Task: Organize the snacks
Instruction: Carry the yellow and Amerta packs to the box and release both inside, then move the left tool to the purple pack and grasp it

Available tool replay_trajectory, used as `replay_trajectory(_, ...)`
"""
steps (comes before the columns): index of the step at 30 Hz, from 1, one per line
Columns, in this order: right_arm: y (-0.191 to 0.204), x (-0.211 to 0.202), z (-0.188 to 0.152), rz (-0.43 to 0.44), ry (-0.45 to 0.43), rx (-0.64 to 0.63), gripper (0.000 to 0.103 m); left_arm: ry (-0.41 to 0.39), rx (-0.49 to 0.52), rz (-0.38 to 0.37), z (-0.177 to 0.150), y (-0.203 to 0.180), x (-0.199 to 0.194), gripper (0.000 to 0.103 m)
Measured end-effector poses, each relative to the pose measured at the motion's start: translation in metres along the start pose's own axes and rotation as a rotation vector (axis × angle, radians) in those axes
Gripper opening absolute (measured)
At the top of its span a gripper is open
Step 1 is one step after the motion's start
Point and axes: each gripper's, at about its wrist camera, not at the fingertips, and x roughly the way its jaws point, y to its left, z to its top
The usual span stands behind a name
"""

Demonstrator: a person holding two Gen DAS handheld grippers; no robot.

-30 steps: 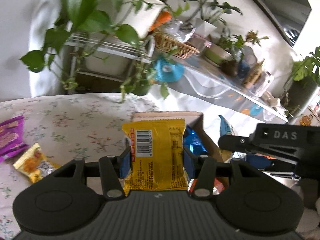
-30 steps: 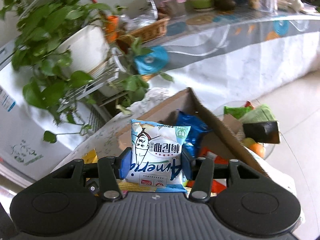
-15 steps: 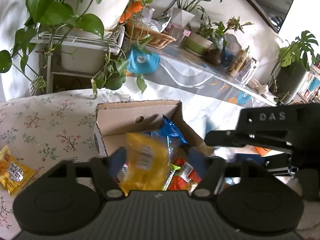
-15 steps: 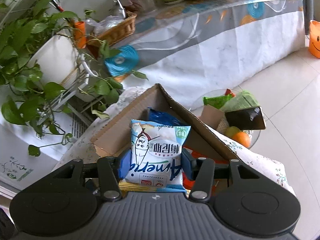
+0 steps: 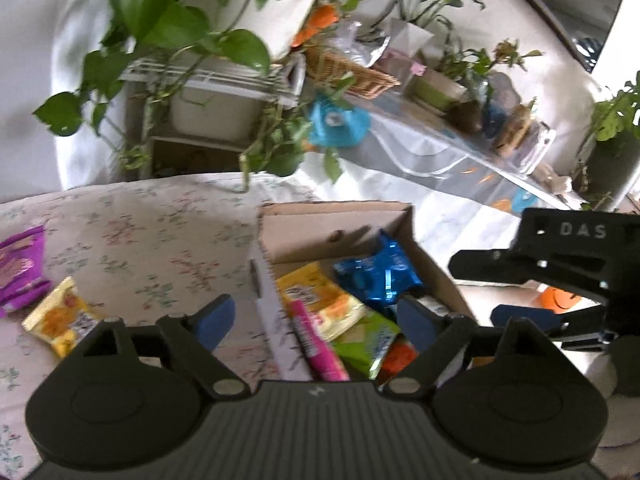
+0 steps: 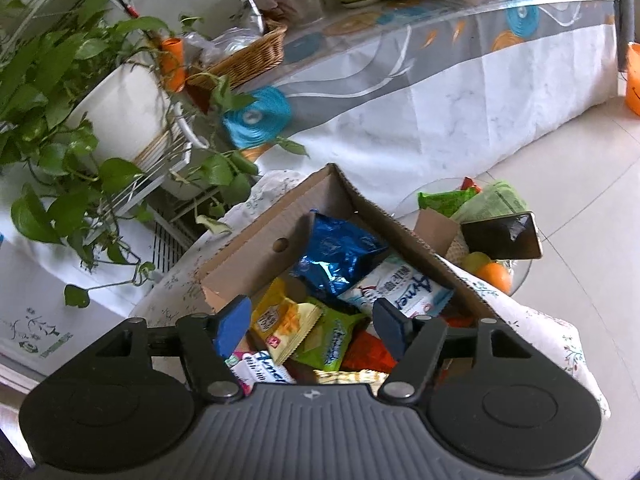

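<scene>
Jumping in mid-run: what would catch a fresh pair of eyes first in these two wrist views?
The cardboard box heaped with snacks sits dead centre, a shiny blue packet at its back and a white-and-blue packet beside it. Both the left gripper and right gripper hang open and empty over it. Left of the box, a yellow packet and purple packet lie on the floral cloth.

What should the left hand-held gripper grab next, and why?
Probably swing left toward the yellow snack packet on the flowered tablecloth. The left hand-held gripper is open and empty over the cardboard box, and that packet lies outside it.
</scene>
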Motion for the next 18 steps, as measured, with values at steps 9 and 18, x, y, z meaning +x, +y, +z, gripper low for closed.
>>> replay_trajectory(9, 0.021, 0.005, -0.006, 0.038, 0.020, -0.061, 0.076, 0.003, -0.037, 0.053, 0.003, 0.023, -0.010, 0.088)
replay_trajectory(18, 0.042, 0.010, -0.014, 0.083, 0.024, -0.131, 0.077, 0.001, -0.083, 0.106, 0.008, 0.053, -0.026, 0.088)
